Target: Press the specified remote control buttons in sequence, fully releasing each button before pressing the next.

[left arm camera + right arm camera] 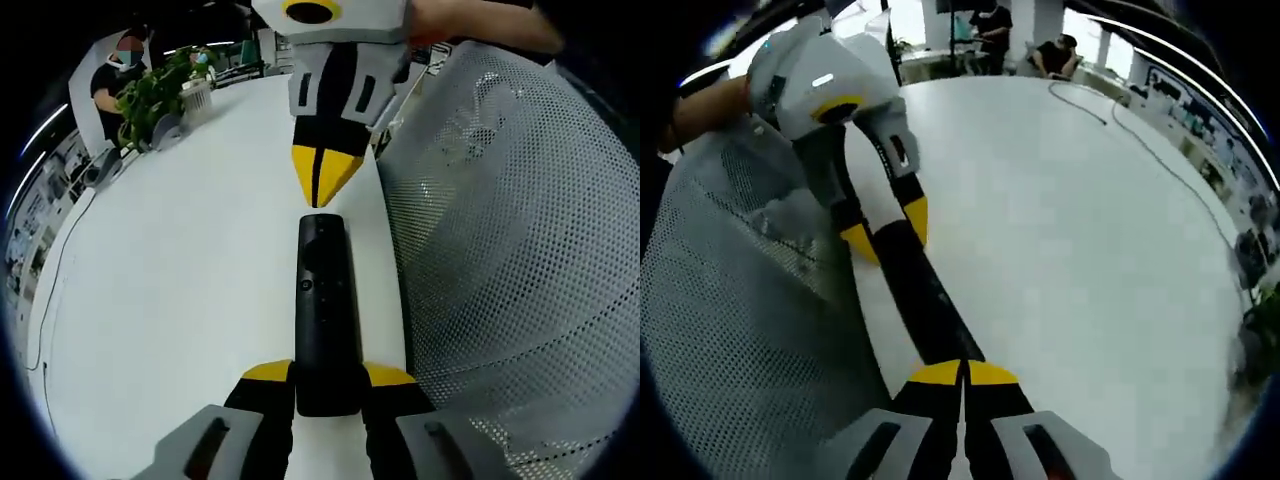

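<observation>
A long black remote control [322,310] lies lengthwise over the white table [180,280], near its edge. My left gripper [328,375] is shut on the remote's near end, one yellow-tipped jaw on each side. My right gripper [321,185] comes in from the top of the left gripper view, shut, with its yellow tips pressed together and pointing at the remote's far end. I cannot tell whether it touches. In the right gripper view my right gripper [963,373] sits shut above the remote [925,300], and the left gripper [887,230] clamps the other end.
A grey mesh chair back [510,230] stands close beside the table edge and the remote. A potted plant [150,95] and seated people are at the table's far end. A thin cable [1170,170] runs across the table.
</observation>
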The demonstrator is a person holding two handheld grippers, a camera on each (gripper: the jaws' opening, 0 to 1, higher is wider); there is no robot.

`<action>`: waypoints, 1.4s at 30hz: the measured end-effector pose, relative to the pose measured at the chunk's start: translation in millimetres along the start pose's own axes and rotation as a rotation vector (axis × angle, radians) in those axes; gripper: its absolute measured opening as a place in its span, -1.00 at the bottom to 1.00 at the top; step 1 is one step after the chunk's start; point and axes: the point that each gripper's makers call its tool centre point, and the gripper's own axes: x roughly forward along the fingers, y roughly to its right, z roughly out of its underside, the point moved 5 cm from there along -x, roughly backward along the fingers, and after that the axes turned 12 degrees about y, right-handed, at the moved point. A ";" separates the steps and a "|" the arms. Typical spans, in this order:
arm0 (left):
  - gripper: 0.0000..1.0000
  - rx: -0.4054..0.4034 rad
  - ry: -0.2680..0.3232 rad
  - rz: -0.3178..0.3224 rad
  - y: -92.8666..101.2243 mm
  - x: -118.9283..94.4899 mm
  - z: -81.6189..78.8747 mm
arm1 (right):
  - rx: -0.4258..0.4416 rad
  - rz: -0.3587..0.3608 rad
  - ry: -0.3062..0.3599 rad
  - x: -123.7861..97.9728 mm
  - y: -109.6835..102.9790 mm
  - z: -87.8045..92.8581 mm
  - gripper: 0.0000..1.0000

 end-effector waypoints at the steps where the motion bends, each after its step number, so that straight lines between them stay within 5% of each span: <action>1: -0.48 0.000 0.000 0.000 0.0 0.0 0.1 | -0.002 -0.003 -0.007 1.2 -0.3 1.0 -1.00; 23: -0.48 -0.002 0.001 0.007 -0.9 -0.1 0.4 | -0.068 -0.022 -0.047 6.2 -2.9 0.0 -1.00; 27: -0.48 0.001 -0.001 0.008 -1.0 -0.3 0.6 | -0.055 0.005 -0.001 5.0 -2.9 2.4 -1.00; 30: -0.48 0.001 -0.002 0.007 -0.9 -0.3 0.4 | 0.024 0.025 0.063 4.1 -2.4 4.2 -1.00; 34: -0.48 -0.001 0.001 0.005 -0.9 -0.4 0.6 | 0.112 0.017 0.066 2.9 0.3 2.7 -1.00; 42: -0.48 -0.002 0.002 0.006 -0.9 -0.5 0.7 | 0.015 -0.008 0.081 7.6 -8.6 -4.9 -1.00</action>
